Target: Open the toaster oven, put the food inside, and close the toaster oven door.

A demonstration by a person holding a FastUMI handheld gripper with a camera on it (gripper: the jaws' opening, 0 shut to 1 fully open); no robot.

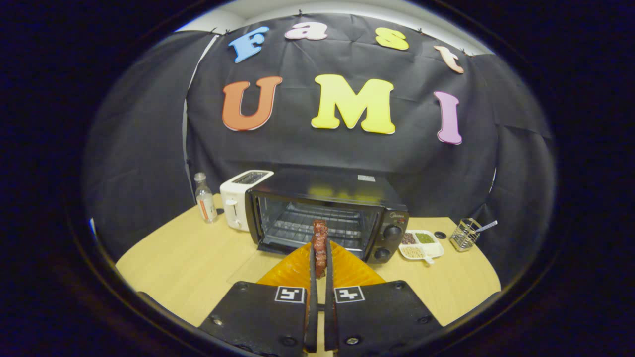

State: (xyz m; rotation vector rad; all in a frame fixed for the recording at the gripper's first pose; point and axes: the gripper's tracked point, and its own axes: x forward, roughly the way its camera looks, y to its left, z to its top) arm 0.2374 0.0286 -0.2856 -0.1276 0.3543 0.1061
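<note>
The jaws of the gripper (320, 265) are nearly closed, clamped on a reddish-brown piece of food (320, 243) that stands upright between them, its top poking above the tips. Under the held food sits an orange ribbed plate (347, 270), and the oven's glass door (258, 265) lies folded down flat on the pale wooden counter (188, 258). Now sweeping from the left: a small clear bottle (204, 198) with an orange label stands near the counter's far edge, just beside it a white pop-up toaster (238, 198), and touching or nearly touching that, the black toaster oven (327, 213), wide open, its wire rack (317, 225) visible inside, directly beyond the food. Two round knobs (392, 232) sit on the oven's right panel. Further right, just beside the oven, a white divided tray (421, 245) holds brown, green and pale portions. A small dark round thing (440, 234) lies past it, and then a wire mesh holder (464, 235) with a utensil handle sticking out. Black cloth hangs behind everything, with a strip of light wall above it.
</note>
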